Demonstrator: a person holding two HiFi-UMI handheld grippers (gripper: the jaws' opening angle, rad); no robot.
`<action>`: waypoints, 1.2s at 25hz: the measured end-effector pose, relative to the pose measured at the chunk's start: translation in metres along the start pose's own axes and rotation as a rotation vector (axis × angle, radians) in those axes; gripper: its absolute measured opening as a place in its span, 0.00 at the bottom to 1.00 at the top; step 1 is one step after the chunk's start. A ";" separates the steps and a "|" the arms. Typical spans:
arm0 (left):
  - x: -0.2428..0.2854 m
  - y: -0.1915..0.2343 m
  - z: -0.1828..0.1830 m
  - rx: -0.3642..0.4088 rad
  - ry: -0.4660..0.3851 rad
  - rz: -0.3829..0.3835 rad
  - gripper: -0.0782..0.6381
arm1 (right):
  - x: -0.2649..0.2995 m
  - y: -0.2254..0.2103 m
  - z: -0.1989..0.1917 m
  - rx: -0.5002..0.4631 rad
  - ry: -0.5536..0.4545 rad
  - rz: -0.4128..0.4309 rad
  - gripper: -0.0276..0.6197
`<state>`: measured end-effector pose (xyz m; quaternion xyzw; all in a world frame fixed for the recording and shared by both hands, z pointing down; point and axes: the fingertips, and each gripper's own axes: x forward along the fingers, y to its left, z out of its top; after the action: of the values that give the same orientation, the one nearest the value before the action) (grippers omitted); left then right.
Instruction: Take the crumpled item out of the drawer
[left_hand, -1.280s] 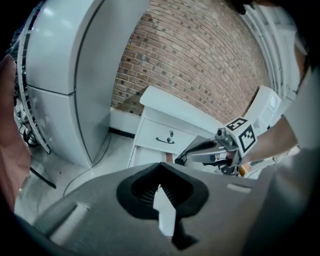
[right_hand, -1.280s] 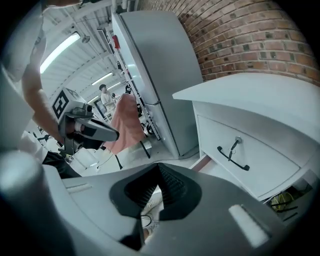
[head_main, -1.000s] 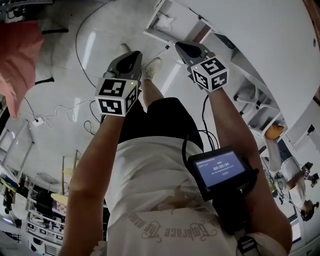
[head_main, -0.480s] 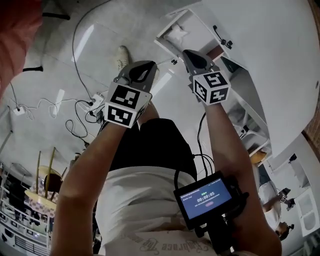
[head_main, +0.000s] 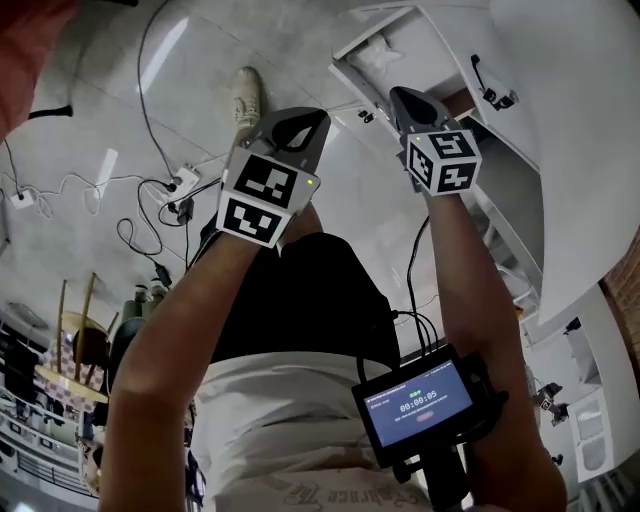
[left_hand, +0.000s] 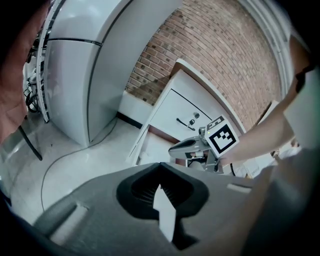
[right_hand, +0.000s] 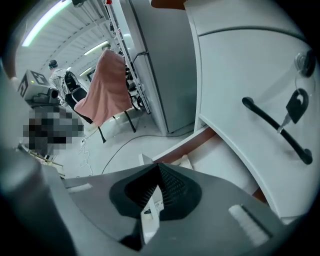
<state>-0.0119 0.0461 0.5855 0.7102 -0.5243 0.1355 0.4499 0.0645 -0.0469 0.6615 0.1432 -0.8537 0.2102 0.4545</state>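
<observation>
A white drawer stands pulled out at the foot of a white cabinet, and a crumpled white item lies inside it. In the right gripper view the drawer and the crumpled item lie just past my jaws. My right gripper hangs over the drawer's front, shut and empty. My left gripper is to its left over bare floor, also shut with nothing in it. The left gripper view shows the right gripper in front of the open drawer.
The cabinet door above the drawer has a black handle and a key. Cables and a power strip lie on the floor at left. A pink cloth hangs over a chair. A brick wall rises behind the cabinet.
Both grippers have sunk toward the floor and the drawer. The drawer now shows larger and closer to the right gripper's tip. Both stay shut.
</observation>
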 end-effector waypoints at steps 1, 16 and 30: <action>0.003 0.002 -0.001 -0.001 0.001 0.003 0.11 | 0.004 -0.004 -0.002 -0.005 0.010 -0.007 0.05; 0.045 0.014 0.011 -0.029 -0.009 -0.011 0.11 | 0.070 -0.056 -0.029 -0.126 0.173 -0.087 0.05; 0.039 0.042 -0.021 -0.110 -0.004 0.019 0.11 | 0.124 -0.089 -0.048 -0.250 0.328 -0.192 0.22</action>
<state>-0.0263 0.0362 0.6447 0.6797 -0.5385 0.1092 0.4860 0.0701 -0.1077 0.8097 0.1305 -0.7702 0.0789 0.6193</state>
